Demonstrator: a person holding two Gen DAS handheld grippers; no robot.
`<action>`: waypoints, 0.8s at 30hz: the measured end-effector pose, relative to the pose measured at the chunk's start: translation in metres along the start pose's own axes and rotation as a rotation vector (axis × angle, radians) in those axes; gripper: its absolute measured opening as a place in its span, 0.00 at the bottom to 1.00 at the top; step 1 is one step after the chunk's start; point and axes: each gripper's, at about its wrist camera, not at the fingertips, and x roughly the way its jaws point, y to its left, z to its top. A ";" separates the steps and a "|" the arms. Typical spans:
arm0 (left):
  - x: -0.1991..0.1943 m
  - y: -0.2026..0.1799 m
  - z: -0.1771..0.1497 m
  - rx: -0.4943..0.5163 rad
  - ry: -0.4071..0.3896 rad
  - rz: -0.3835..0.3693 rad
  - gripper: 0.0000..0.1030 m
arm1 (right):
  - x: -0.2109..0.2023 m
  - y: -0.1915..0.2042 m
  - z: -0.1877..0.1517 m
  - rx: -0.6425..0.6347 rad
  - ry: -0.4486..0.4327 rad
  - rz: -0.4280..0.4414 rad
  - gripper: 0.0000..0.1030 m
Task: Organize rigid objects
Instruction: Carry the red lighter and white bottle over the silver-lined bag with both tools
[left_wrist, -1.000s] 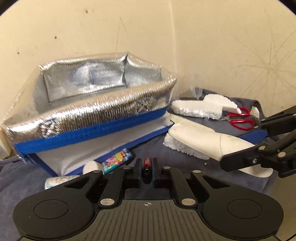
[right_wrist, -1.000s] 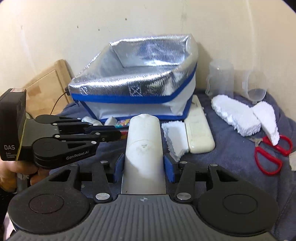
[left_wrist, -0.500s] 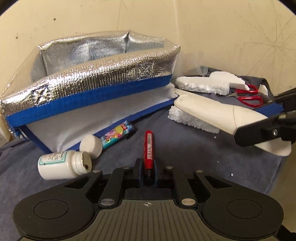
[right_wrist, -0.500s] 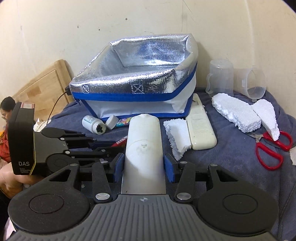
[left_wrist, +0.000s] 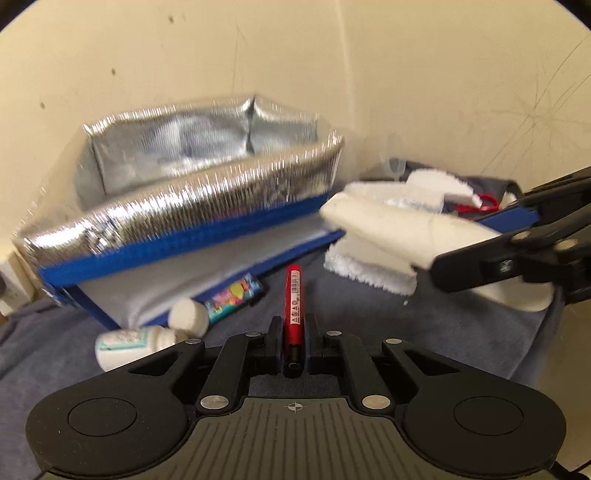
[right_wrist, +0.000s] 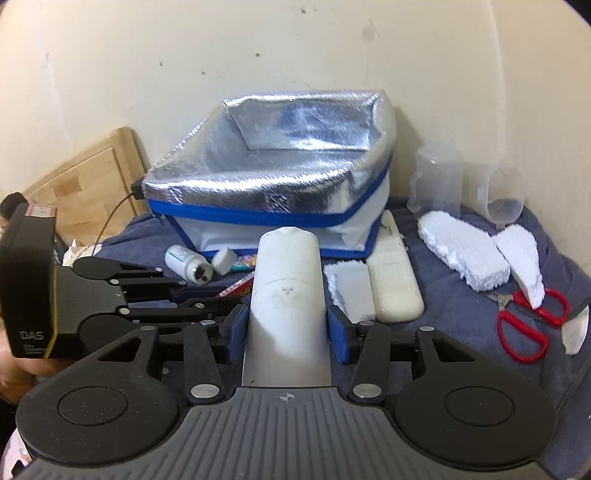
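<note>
Now the biggest thing is the silver bag (right_wrist: 295, 162) with a blue band, standing open in the upper middle of the right wrist view, against the wall. It rests on a dark blue cloth (right_wrist: 443, 332) that covers the surface. In front of the bag, at the centre of that view, the right tongs (right_wrist: 286, 328) are clenched on a white bottle (right_wrist: 288, 280), with both blue pads pressed on its sides. A second ago this grip looked the same, and the bottle has not moved toward the bag.

At the lower centre of the left wrist view, the left tongs (left_wrist: 293, 345) are closed tight on the black end of a red marker (left_wrist: 293, 295), which points forward toward the bag. A second ago only a short tip of the marker showed between the jaws. Half a second ago the marker lay long in front of them, and now the view is pulled back and blurred, with the marker held off the cloth, I think. So the pick-up seems finished, and carrying the marker to the bag is probably the next step.

Smaller things wait on the cloth: a small medicine bottle (left_wrist: 133, 341) and its cap (left_wrist: 188, 317) at the lower left, and red scissors (right_wrist: 528, 325) at the right.
</note>
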 end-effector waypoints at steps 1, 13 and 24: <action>-0.006 -0.001 0.002 0.004 -0.009 0.005 0.09 | -0.002 0.003 0.001 -0.007 -0.003 0.001 0.41; -0.051 0.011 0.019 -0.014 -0.098 0.057 0.09 | -0.017 0.040 0.020 -0.078 -0.039 0.007 0.41; -0.078 0.033 0.044 -0.084 -0.193 0.090 0.09 | -0.019 0.061 0.053 -0.124 -0.084 0.022 0.41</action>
